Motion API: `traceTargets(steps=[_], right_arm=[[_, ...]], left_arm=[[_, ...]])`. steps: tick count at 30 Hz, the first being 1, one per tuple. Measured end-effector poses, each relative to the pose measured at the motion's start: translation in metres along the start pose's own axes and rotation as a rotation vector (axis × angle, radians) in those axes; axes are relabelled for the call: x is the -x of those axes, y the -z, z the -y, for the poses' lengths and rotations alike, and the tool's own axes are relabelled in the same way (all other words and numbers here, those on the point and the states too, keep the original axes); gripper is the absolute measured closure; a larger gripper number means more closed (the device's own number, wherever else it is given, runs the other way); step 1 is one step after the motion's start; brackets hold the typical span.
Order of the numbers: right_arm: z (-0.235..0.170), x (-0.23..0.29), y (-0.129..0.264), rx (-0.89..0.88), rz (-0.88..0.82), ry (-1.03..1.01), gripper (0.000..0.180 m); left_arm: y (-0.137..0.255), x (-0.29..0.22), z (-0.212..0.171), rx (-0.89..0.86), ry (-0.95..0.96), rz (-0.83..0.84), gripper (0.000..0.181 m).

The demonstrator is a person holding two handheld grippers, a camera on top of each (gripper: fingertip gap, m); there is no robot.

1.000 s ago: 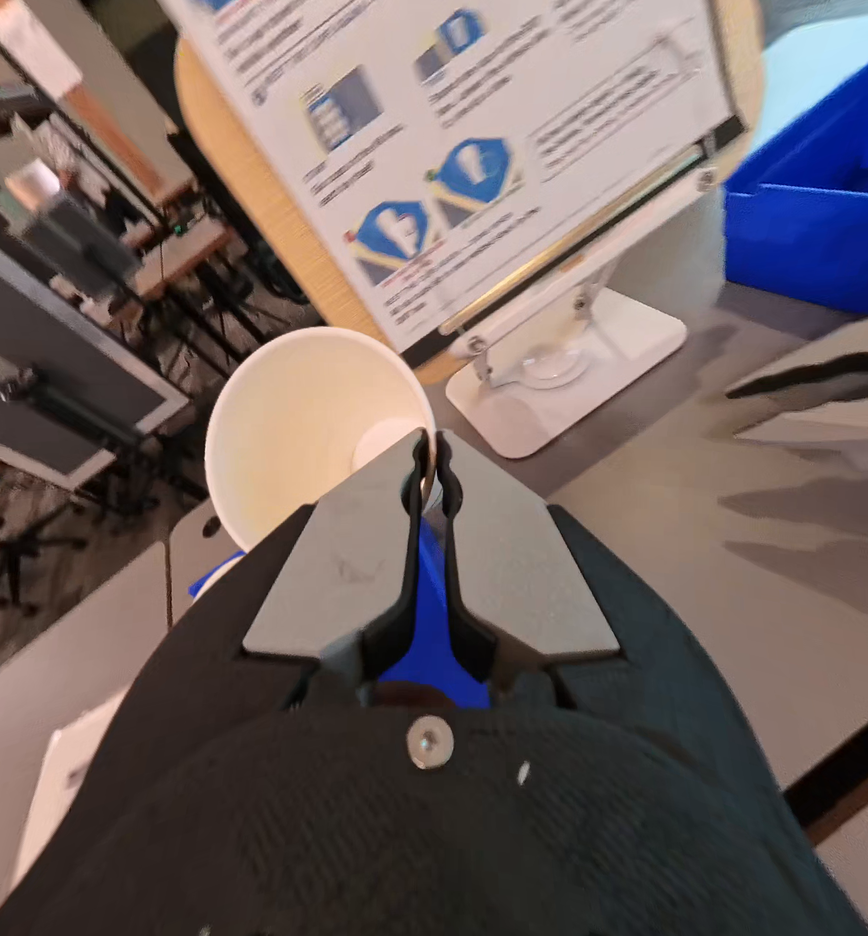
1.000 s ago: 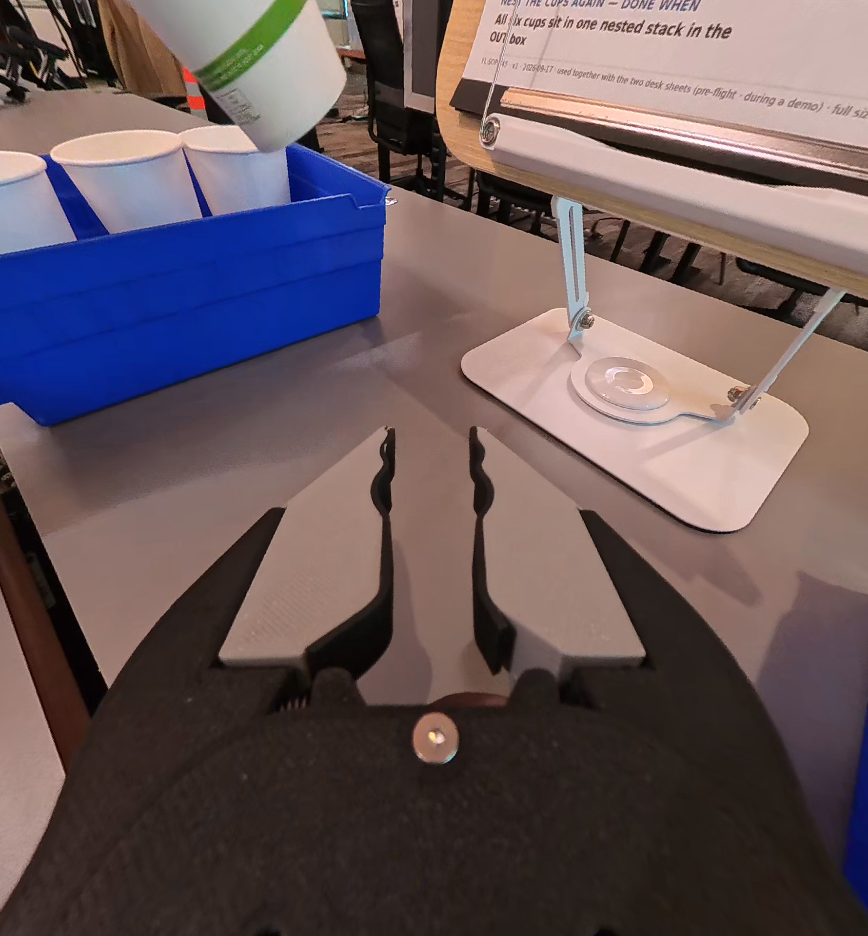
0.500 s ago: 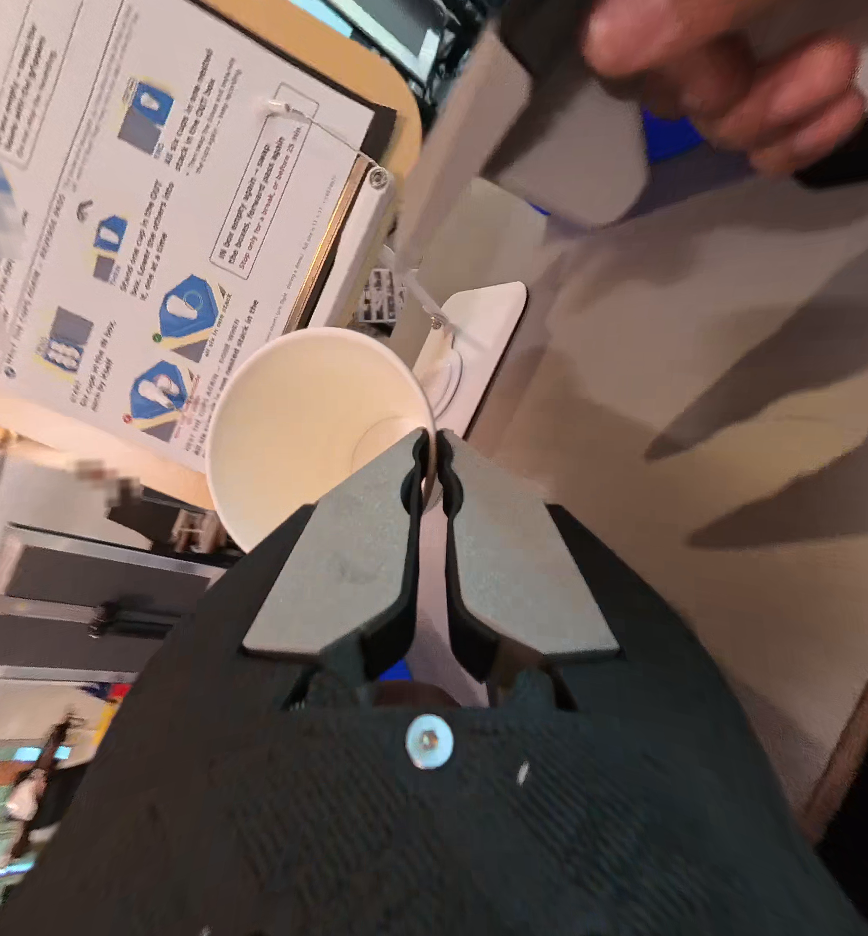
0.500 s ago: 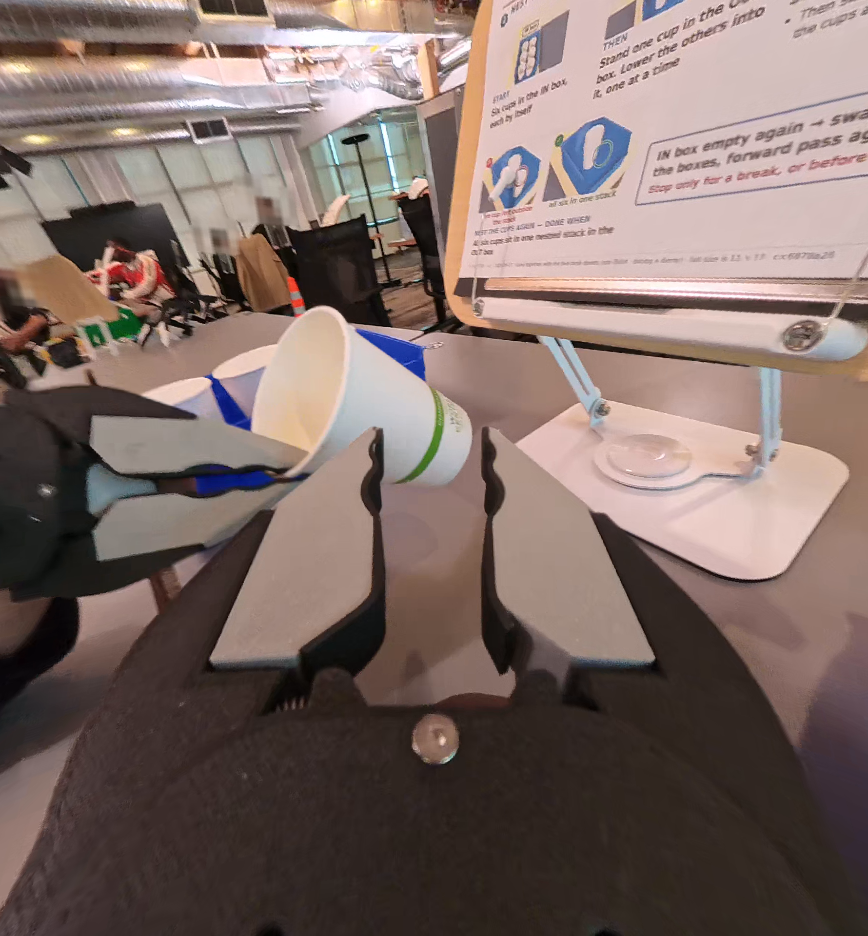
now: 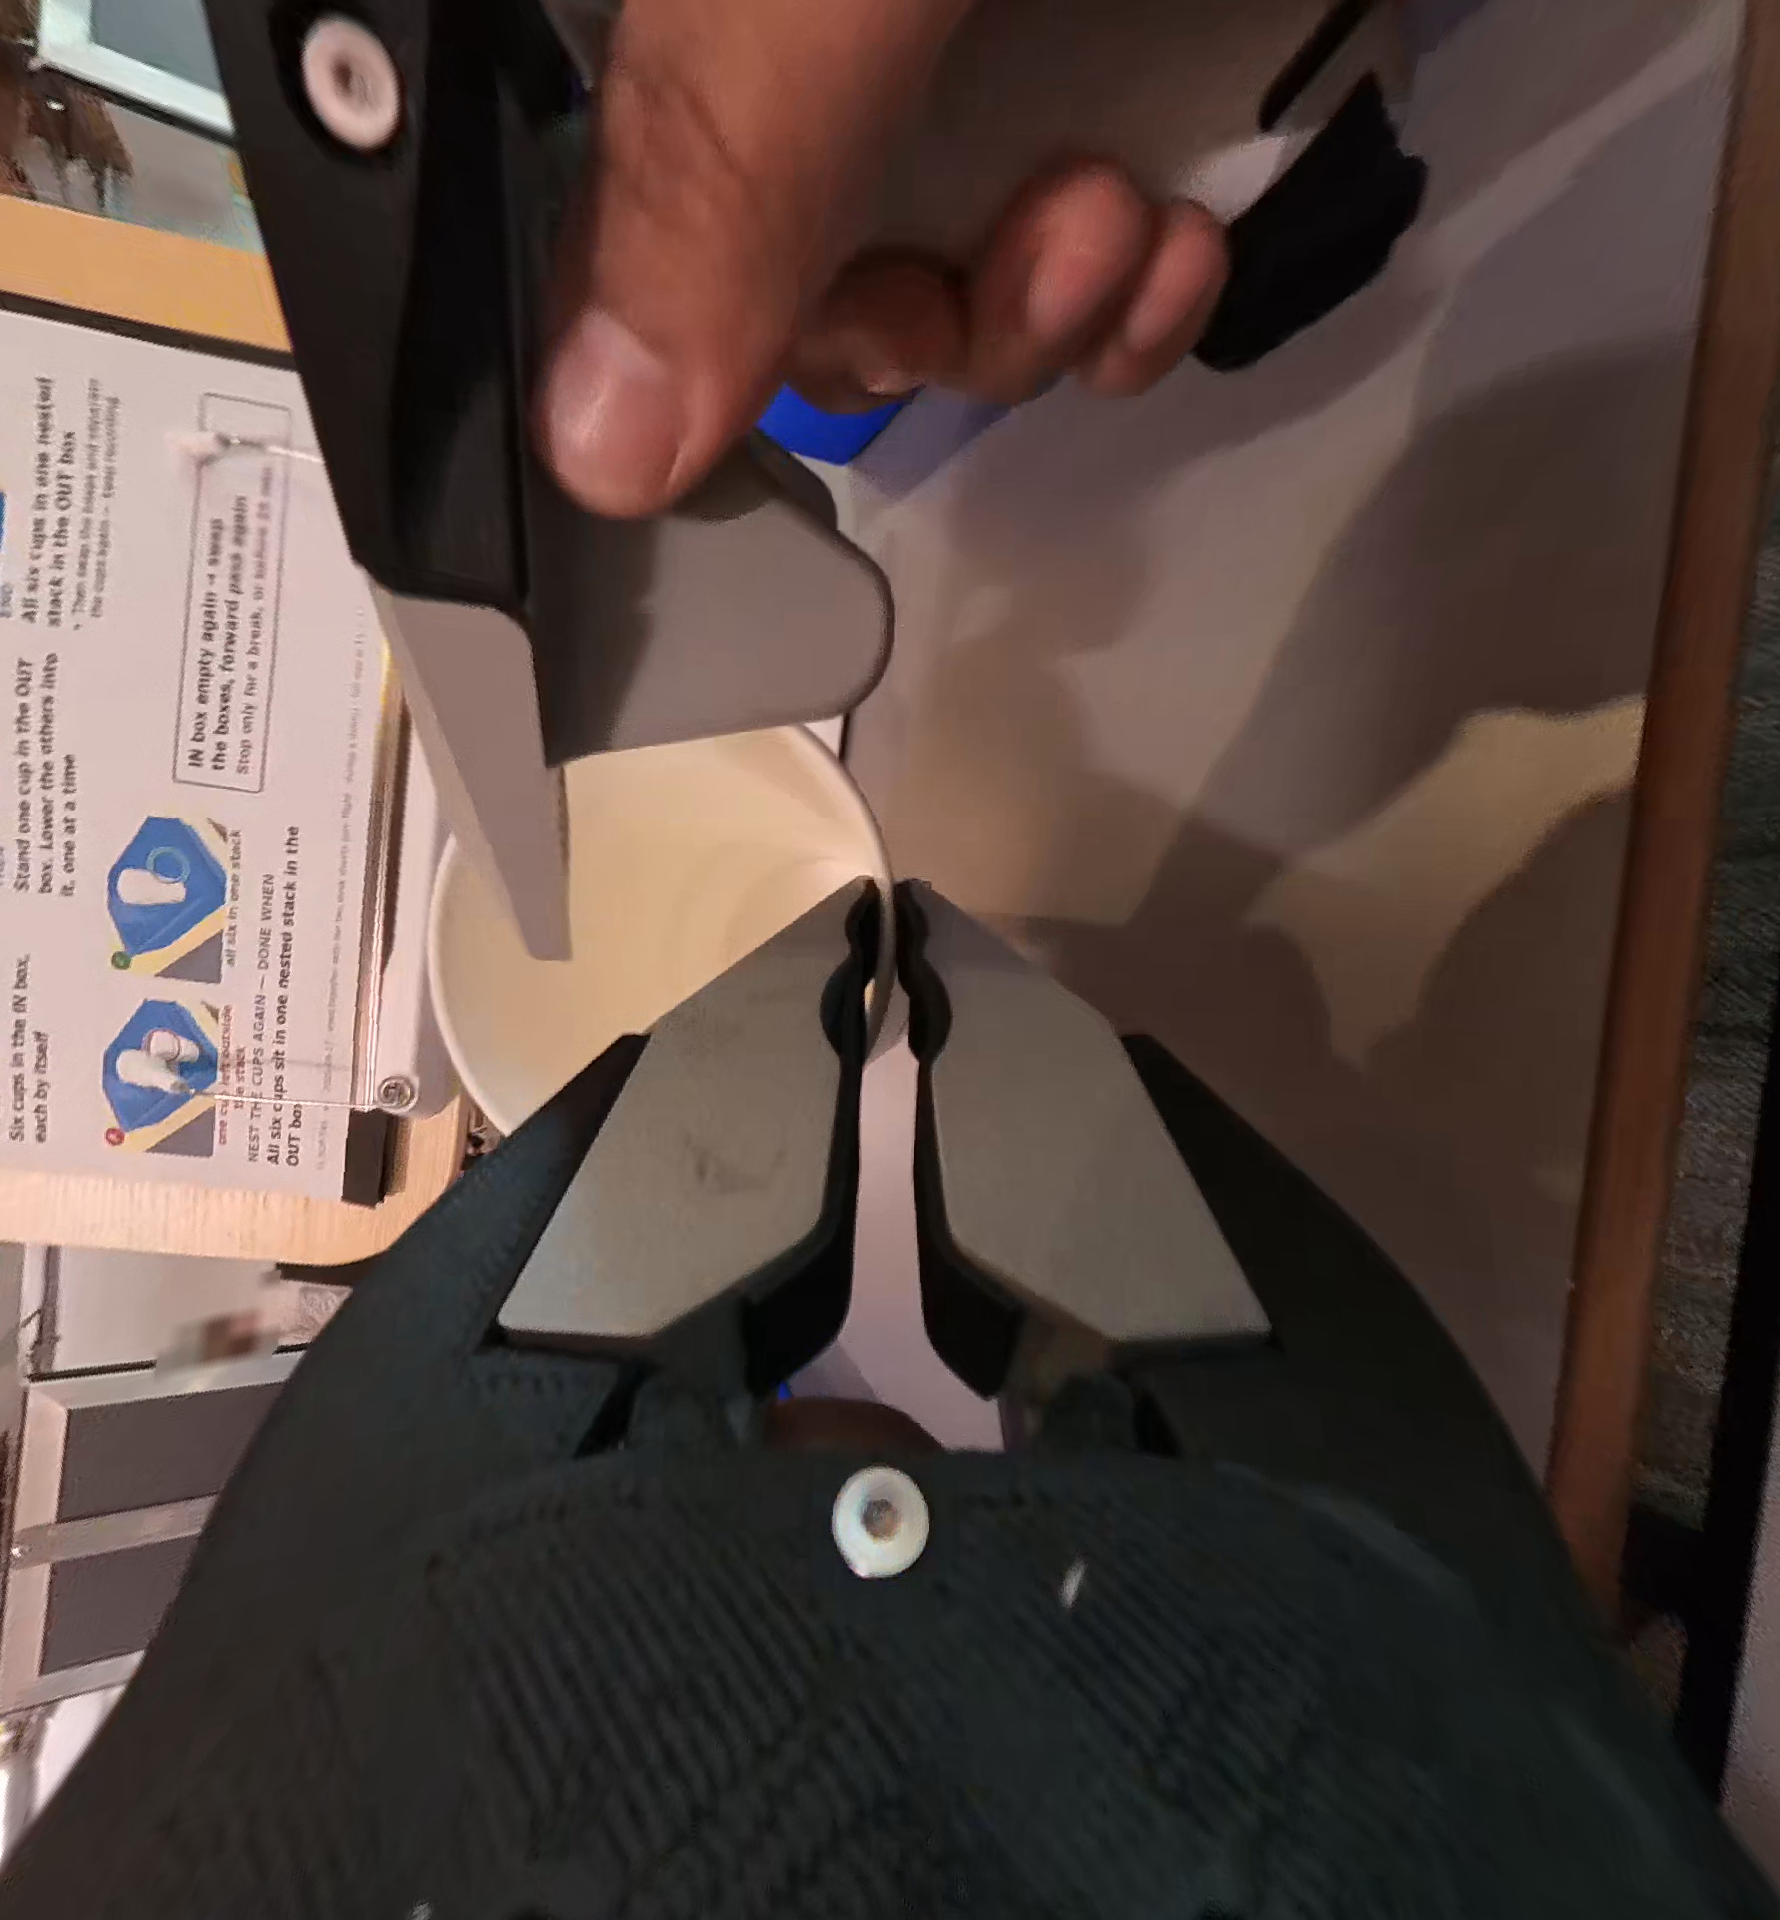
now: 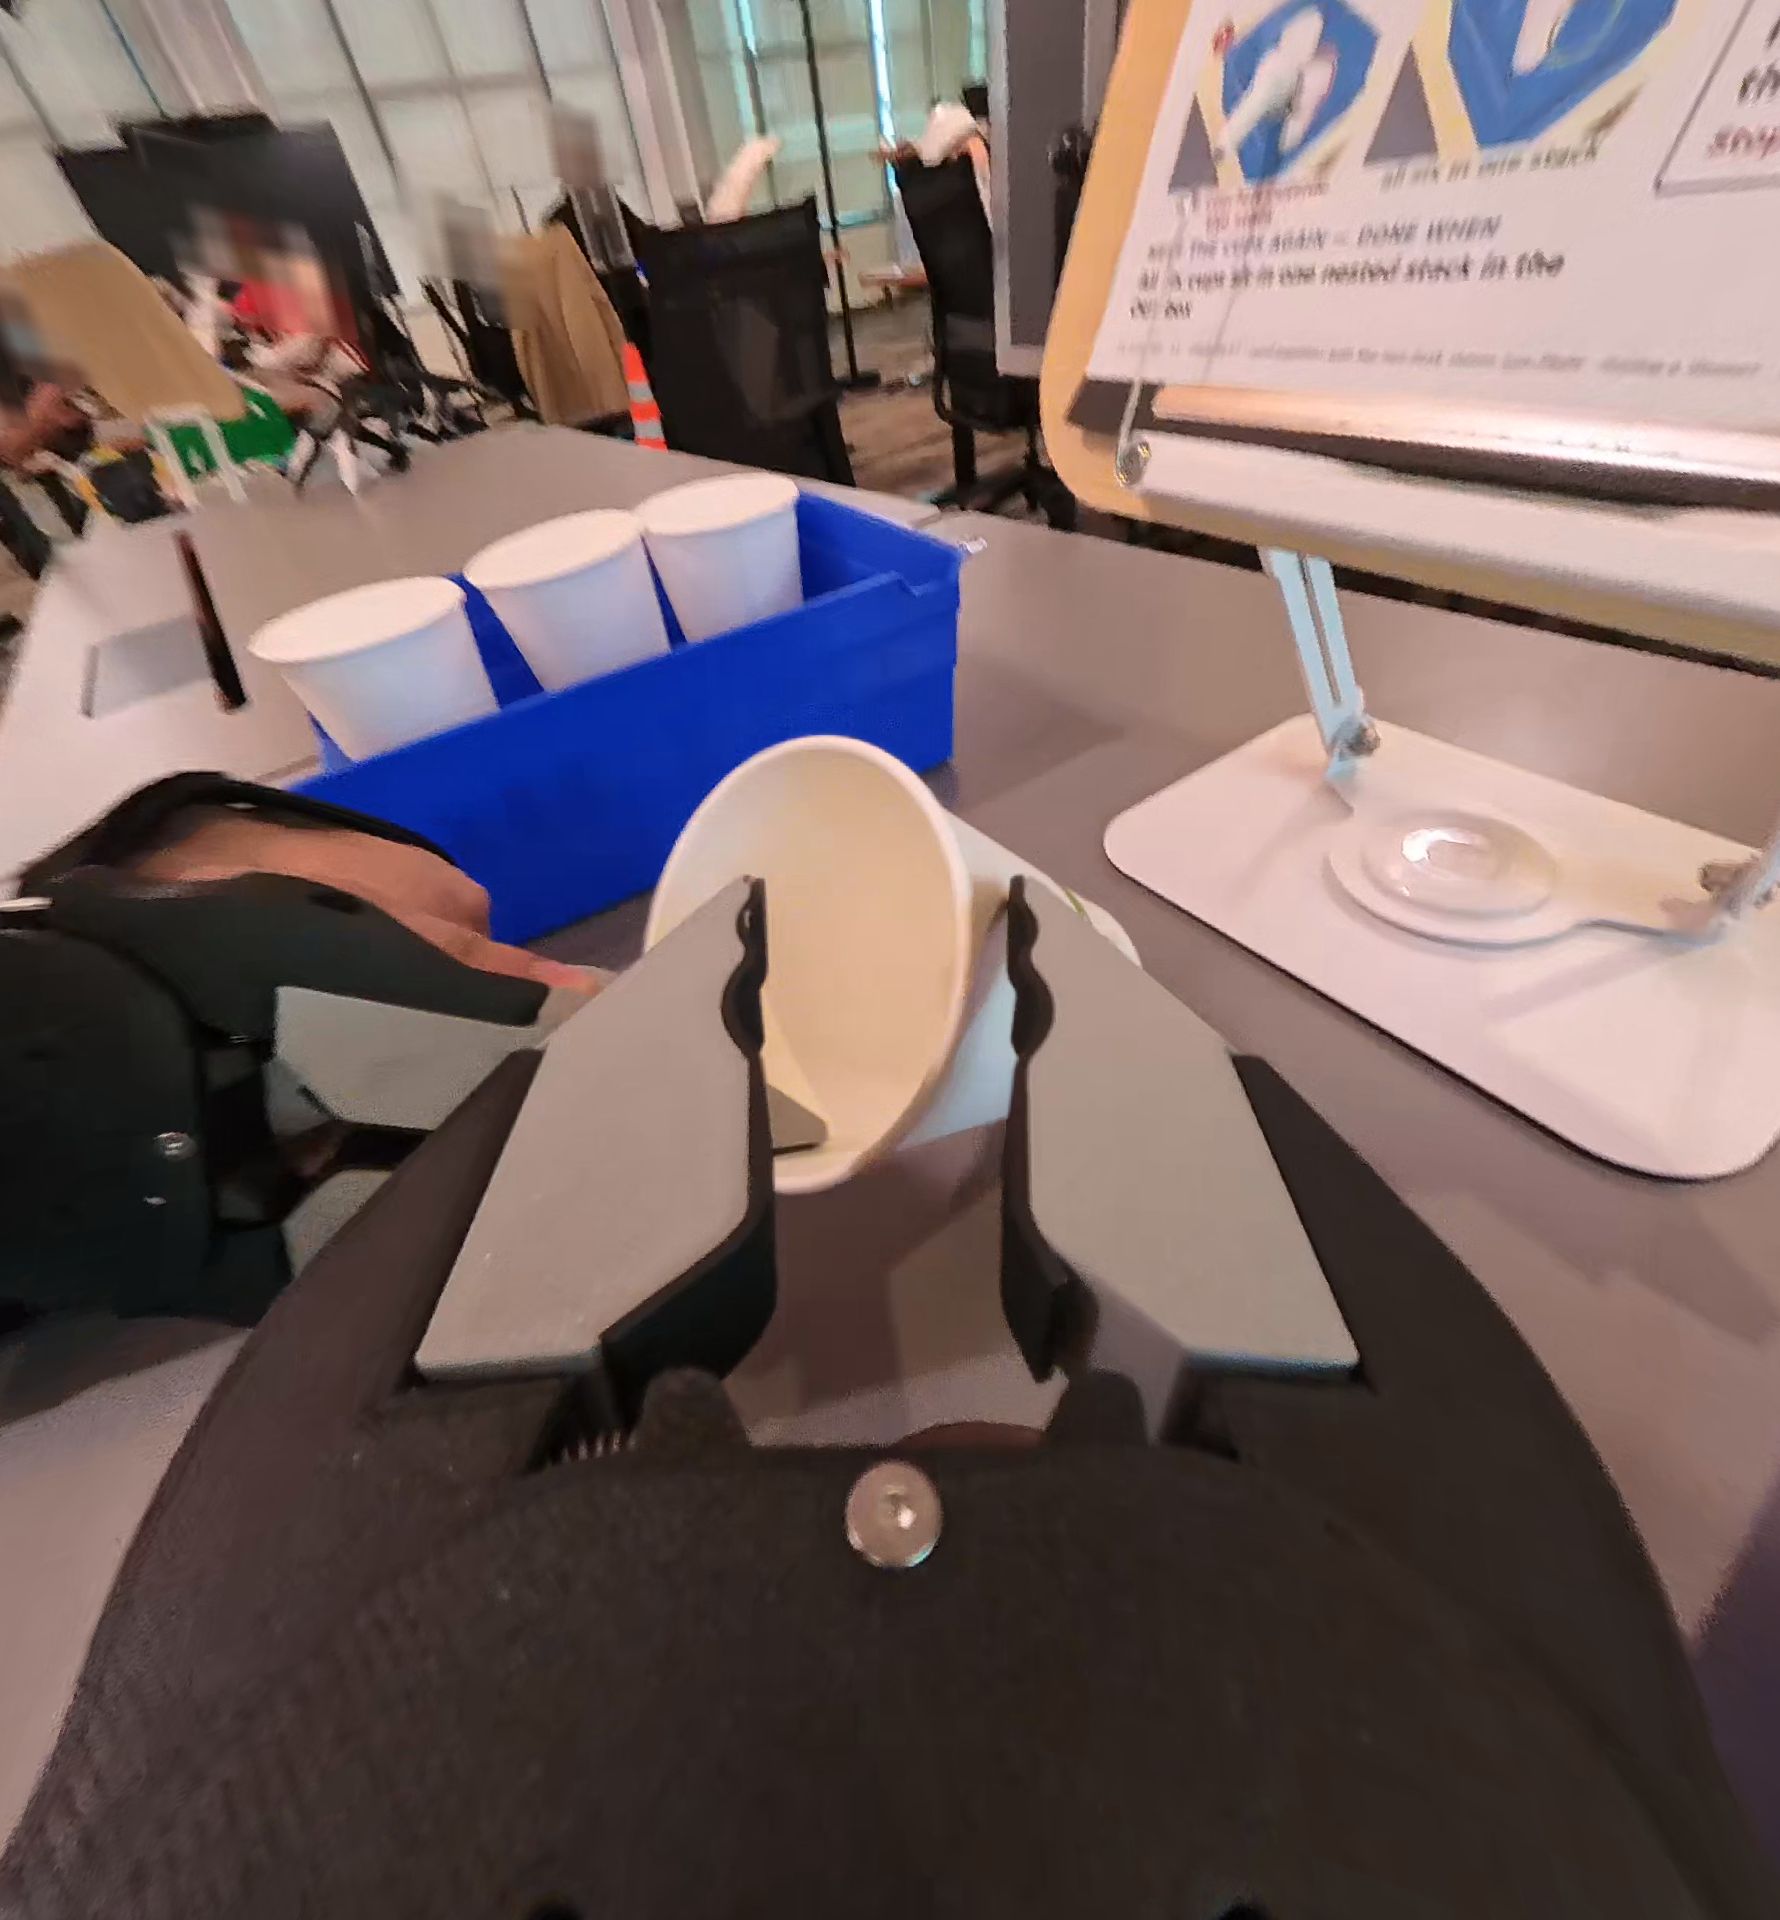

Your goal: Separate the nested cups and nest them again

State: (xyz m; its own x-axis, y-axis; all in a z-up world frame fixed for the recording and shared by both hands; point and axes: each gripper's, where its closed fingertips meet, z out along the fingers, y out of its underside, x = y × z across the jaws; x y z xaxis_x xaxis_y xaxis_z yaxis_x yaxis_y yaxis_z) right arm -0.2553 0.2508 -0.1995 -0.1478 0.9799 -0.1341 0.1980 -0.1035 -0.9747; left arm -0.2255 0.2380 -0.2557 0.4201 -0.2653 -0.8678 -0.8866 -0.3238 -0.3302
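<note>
— Both tools have swung together since a moment back: the right gripper (image 6: 881, 940), which was idling over bare table, now reaches for the paper cup (image 6: 844, 956) that the left one brought across from the blue bin (image 6: 720, 717).

— What's the left gripper (image 5: 886, 935) doing with it?

— Pinching the rim. Its jaws are nearly closed, one finger inside the cup's mouth and one outside, with only the wall between them. The cup is tipped on its side above the grey table (image 6: 1488, 1299), mouth turned toward the right hand's tool.

— Why hold it sideways?

— I'd guess so the other tool can get at it. From the left wrist camera you see one right finger (image 5: 512, 810) crossing the mouth of the cup; the right jaws stand fairly wide, straddling the rim, not yet closed on anything.

— Is it one cup or several nested?

— Hard to say. There seems to be a second wall behind the rim, and a green band shows near the base, but I can't count layers.

— And the rest?

— Three white cups (image 6: 574, 613) stand apart in the bin, behind. An instruction sheet on a stand (image 6: 1437, 935) sits to the right, well clear.

— Next?

— Probably the right jaws must close on one wall only, then pull.
</note>
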Motion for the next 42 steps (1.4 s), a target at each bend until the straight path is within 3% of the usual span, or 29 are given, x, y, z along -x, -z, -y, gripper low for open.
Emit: traceTargets(steps=[5, 8, 12, 21, 30, 42], right_arm=[[-0.014, -0.021, 0.0, 0.065, -0.089, -0.027, 0.156], [-0.018, -0.027, -0.001, 0.068, -0.085, -0.069, 0.147], [-0.023, -0.024, -0.003, 0.085, -0.037, -0.123, 0.155], [-0.034, -0.039, -0.001, 0.189, -0.233, 0.034, 0.179], [-0.025, -0.053, 0.009, 0.118, -0.243, -0.075, 0.18], [-0.009, -0.066, 0.025, 0.013, -0.274, -0.141, 0.18]], left_arm=[[-0.002, -0.002, -0.001, 0.018, -0.064, 0.021, 0.181], [-0.001, -0.002, 0.0, 0.017, -0.056, 0.012, 0.181], [-0.002, -0.005, 0.0, 0.012, -0.05, -0.001, 0.181], [-0.006, -0.005, 0.002, -0.006, -0.033, 0.03, 0.178], [0.006, 0.001, 0.029, -0.205, 0.211, -0.009, 0.168], [0.028, 0.032, 0.03, -0.386, 0.546, -0.069, 0.176]])
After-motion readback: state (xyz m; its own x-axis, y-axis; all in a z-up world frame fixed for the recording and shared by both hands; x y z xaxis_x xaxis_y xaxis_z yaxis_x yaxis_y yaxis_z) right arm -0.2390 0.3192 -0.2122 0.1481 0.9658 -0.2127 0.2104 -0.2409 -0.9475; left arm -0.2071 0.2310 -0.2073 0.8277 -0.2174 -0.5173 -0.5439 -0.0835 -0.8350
